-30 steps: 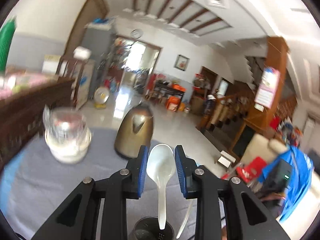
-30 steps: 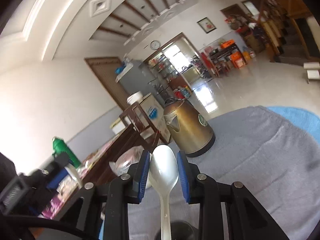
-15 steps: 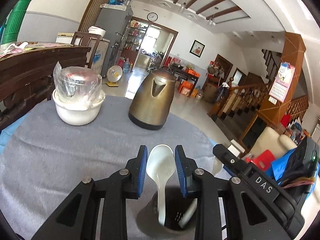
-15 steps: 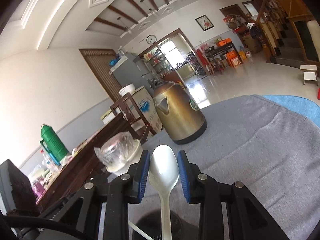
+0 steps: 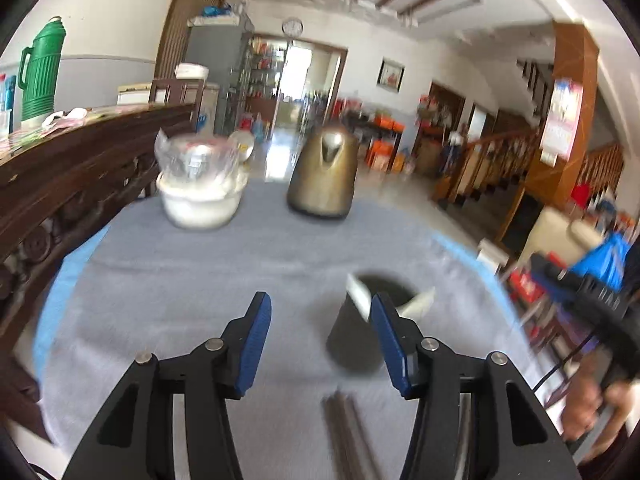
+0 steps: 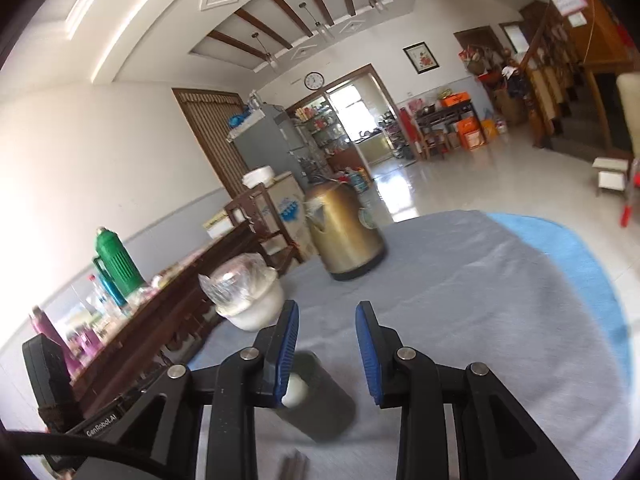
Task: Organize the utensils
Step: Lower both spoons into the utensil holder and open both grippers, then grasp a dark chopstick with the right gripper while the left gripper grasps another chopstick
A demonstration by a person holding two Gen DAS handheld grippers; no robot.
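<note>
Now we note both tongs empty: left tongs [image 5: 320, 338] opening wide, right tongs [image 6: 327, 346] parted narrower. Two white plastic spoons [image 5: 360, 300] stand in the dark cylindrical holder [image 5: 354, 344] on the grey-clothed desk [image 5: 200, 272]. Near it lie thin dark chopsticks [image 5: 346, 436]: likely light, stiff, prone to roll. We would pinch them mid-length.
</note>
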